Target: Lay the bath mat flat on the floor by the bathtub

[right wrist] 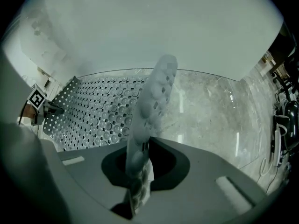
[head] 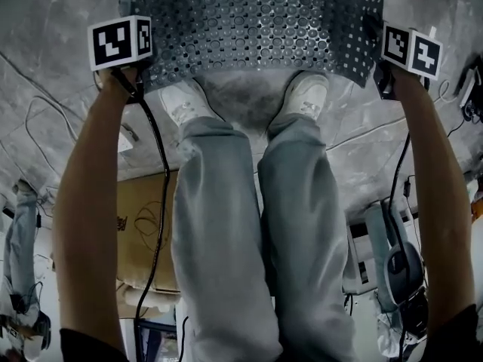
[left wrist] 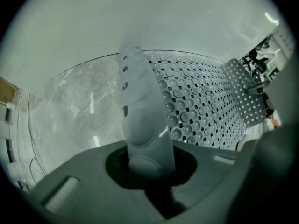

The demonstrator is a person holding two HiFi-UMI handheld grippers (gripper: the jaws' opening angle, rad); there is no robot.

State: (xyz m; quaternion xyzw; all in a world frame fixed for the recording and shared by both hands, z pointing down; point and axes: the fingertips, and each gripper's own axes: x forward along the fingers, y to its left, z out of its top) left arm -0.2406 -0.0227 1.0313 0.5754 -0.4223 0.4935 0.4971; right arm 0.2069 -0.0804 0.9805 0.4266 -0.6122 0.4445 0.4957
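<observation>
The grey bath mat (head: 256, 21), full of holes and round suction cups, hangs stretched between my two grippers just above the marble floor, past the person's shoes. My left gripper (head: 130, 70) is shut on the mat's left edge, and in the left gripper view that edge (left wrist: 142, 125) stands up out of the jaws (left wrist: 149, 164). My right gripper (head: 381, 74) is shut on the right edge. In the right gripper view the edge strip (right wrist: 149, 106) rises from the jaws (right wrist: 140, 171). Both grippers point down.
The white bathtub wall (left wrist: 140, 22) rises behind the marble floor (left wrist: 79, 106). The person's white shoes (head: 181, 100) stand at the mat's near edge. A cardboard box (head: 143, 225), cables (head: 45, 108) and grey equipment (head: 392, 262) lie on the floor behind the person.
</observation>
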